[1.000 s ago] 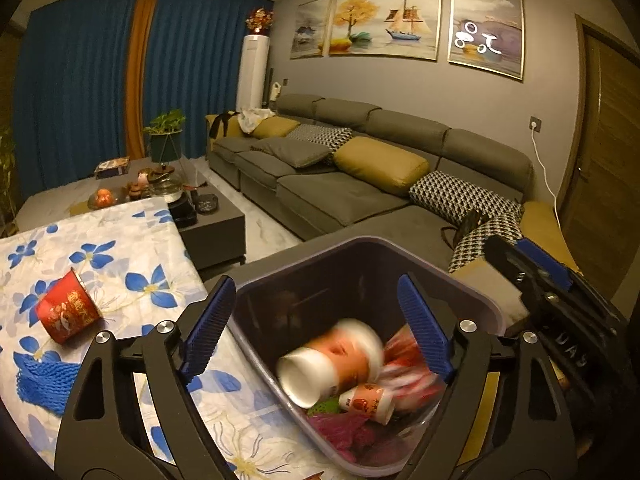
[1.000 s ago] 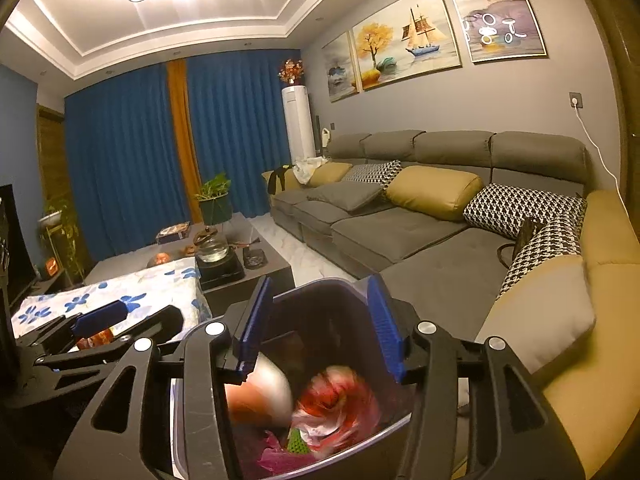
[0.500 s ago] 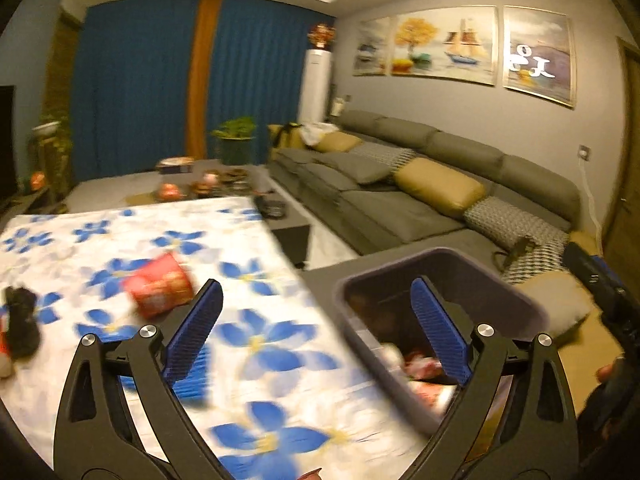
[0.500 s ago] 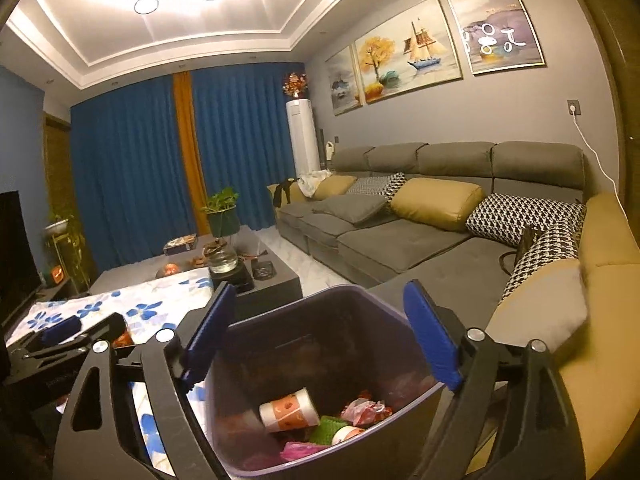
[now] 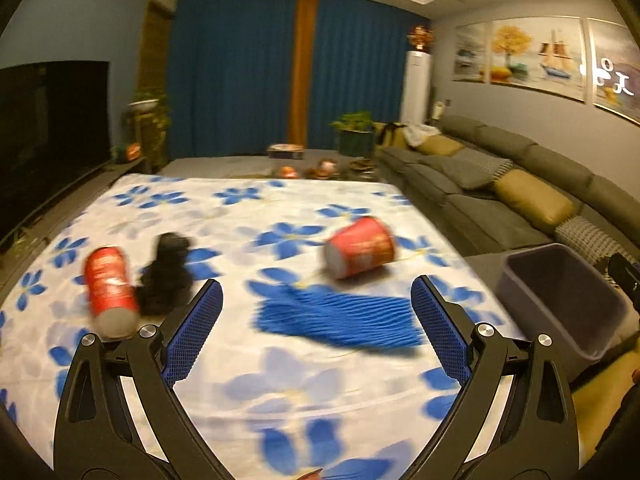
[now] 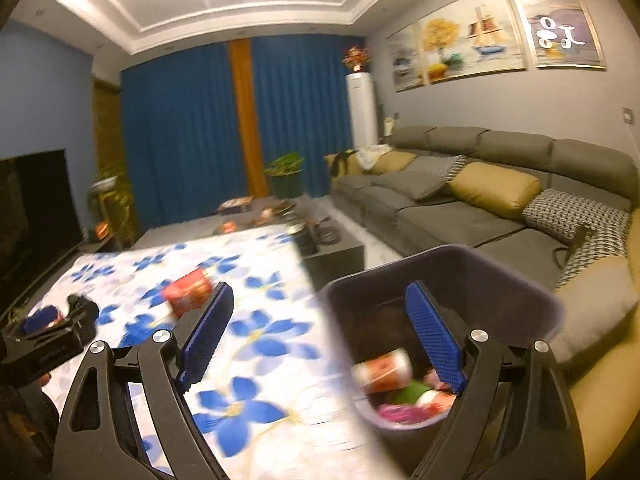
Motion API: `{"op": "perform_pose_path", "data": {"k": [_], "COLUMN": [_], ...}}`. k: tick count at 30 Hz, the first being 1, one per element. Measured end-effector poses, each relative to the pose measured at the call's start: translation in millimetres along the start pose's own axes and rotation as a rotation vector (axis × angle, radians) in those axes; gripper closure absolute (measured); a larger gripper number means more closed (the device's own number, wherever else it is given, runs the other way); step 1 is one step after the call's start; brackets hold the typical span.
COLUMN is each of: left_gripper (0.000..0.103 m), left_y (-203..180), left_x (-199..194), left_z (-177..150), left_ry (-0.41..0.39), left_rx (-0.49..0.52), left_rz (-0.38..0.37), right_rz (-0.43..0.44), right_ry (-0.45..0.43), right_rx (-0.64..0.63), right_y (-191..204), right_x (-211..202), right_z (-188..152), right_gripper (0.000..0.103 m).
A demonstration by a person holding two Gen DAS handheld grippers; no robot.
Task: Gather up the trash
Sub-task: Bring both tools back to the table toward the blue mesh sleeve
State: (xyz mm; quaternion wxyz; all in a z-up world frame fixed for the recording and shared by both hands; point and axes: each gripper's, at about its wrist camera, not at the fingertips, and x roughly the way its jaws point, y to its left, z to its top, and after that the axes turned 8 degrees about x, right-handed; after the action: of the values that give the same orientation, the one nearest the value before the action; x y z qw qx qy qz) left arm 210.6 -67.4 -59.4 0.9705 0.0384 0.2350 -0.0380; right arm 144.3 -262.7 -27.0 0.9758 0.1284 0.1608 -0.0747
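Note:
My left gripper point(image 5: 316, 332) is open and empty above the flowered tablecloth point(image 5: 280, 392). Ahead of it lie a blue mesh cloth point(image 5: 340, 316), a red paper cup point(image 5: 360, 252) on its side, a red can point(image 5: 110, 292) and a black crumpled thing point(image 5: 166, 272). The purple bin point(image 5: 560, 300) stands off the table's right edge. My right gripper point(image 6: 320, 336) is open and empty, over the table edge beside the bin point(image 6: 520, 280), which holds a cup point(image 6: 382, 366) and wrappers. The red cup point(image 6: 188, 290) shows on the table in the right wrist view.
A grey sofa point(image 5: 500, 184) with yellow cushions runs along the right wall. A dark coffee table point(image 6: 320, 240) with small items stands beyond the table. A TV point(image 5: 48, 128) is at the left. The left gripper's body point(image 6: 44, 344) shows at the right view's left edge.
Both grippers let trash fall into the bin and opened wide. The left gripper swung left from the bin to over the table. The right gripper has started swinging left too.

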Motion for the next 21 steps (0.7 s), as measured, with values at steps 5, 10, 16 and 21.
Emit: {"op": "perform_pose_path", "data": {"k": [5,10,16,21], "left_gripper": [0.01,0.01,0.01,0.01], "left_y": [46,80,111,127], "left_x": [-7,-14,-15,-11], "left_z": [-10,-12,-12,-11], "left_ry": [0.007,-0.009,-0.019,-0.03], "left_rx": [-0.036,-0.064,-0.098,-0.121], "left_rz": [0.051,0.088,0.117,0.122], "right_rz": [0.037,0.063,0.069,0.052], "right_ry": [0.079,0.158,0.24,0.292], "right_rx": [-0.037,-0.063,-0.098,-0.119], "right_y": [37,70,99,113], "right_x": [24,47,76,103], "right_z": [-18,-36,-56,-65], "right_gripper": [0.018,0.018,0.018,0.018]}}
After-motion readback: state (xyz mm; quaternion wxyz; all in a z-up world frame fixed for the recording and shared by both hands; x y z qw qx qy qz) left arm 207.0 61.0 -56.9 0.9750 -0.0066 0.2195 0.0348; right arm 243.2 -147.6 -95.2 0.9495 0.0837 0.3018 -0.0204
